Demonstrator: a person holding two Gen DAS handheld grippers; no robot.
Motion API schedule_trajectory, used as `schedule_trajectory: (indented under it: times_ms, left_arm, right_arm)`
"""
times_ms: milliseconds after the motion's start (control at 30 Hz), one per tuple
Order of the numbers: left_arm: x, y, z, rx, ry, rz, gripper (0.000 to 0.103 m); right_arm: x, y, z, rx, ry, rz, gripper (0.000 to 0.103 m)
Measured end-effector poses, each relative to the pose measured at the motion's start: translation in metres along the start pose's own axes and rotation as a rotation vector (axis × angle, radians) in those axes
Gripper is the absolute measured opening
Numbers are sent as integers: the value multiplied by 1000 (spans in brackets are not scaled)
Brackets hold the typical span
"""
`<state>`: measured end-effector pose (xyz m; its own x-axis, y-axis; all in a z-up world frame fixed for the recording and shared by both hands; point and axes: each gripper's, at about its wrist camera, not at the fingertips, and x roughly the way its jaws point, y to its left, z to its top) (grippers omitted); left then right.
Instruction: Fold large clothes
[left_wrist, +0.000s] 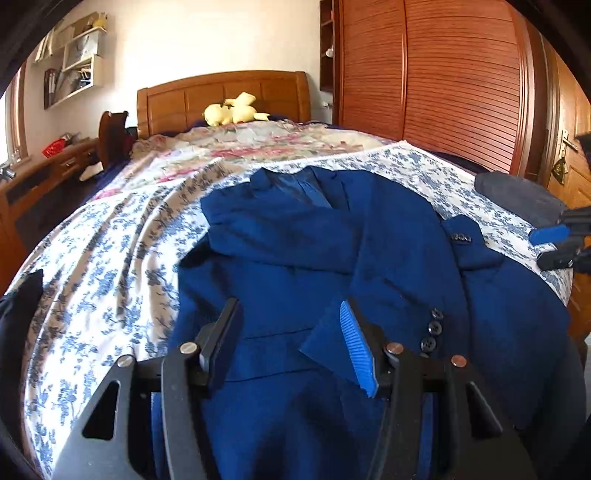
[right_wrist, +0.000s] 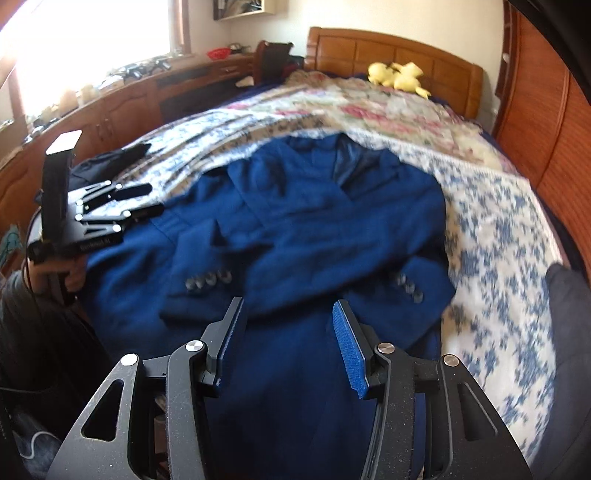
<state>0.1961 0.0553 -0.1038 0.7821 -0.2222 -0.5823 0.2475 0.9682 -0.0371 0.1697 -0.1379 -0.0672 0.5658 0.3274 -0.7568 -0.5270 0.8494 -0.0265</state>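
The dark-blue woollen suit jacket lies face-up on the floral-quilted bed, both sleeves crossed over its front. Left tongs and right tongs stand half-open, empty, above the hem. Risk: gripping only 1 fabric layer could drag the sleeves askew.

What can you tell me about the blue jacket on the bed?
The blue jacket is a dark blue suit jacket of matte, woven-looking cloth. It lies flat and face up on the flowery bedspread, collar toward the headboard, showing shiny lining at the neck. Both sleeves are folded across the front, each cuff with a row of dark buttons. Its hem hangs toward the near edge of the bed. Both grippers hover above it, jaws apart, gripping nothing.
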Motion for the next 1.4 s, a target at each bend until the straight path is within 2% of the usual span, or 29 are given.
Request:
schedule_trajectory:
  times_ms: [200, 600, 733, 833, 933, 967, 1000, 1067, 1100, 1133, 1200, 1400]
  left_arm:
    - [16, -12, -5, 18, 49, -43, 53]
    - [48, -26, -24, 58, 174, -35, 53]
    - [54, -26, -23, 44, 186, -30, 53]
    - [53, -22, -21, 22, 177, -24, 53]
    - [53, -20, -20, 4, 178, -24, 53]
    - [53, -19, -20, 5, 178, -25, 49]
    - [53, -20, -20, 8, 178, -30, 36]
    - [51, -23, -21, 21, 185, -26, 26]
    - [49, -24, -20, 29, 187, -17, 10]
    - [45, -25, -18, 29, 192, -18, 4]
    - [32, -25, -12, 20, 176, -36, 2]
    - [-14, -29, 4, 32, 116, -18, 2]
  right_arm:
    - [24, -18, -22, 56, 40, -8, 49]
    - [49, -34, -45, 101, 59, -30, 51]
    - [60, -43, -58, 107, 81, -85, 53]
    - [60, -48, -66, 113, 67, -86, 59]
    - [57, -50, -70, 114, 49, -79, 61]
    - [56, -51, -71, 120, 47, -74, 61]
    - [55, -53, -72, 123, 48, -68, 61]
    - [53, -53, -73, 122, 49, -59, 61]
    - [51, -54, -73, 120, 50, -54, 61]
    - [49, -53, -74, 119, 50, -50, 61]
    - [45, -53, -76, 111, 53, -46, 61]
    - [17, -52, -82, 110, 20, -45, 60]
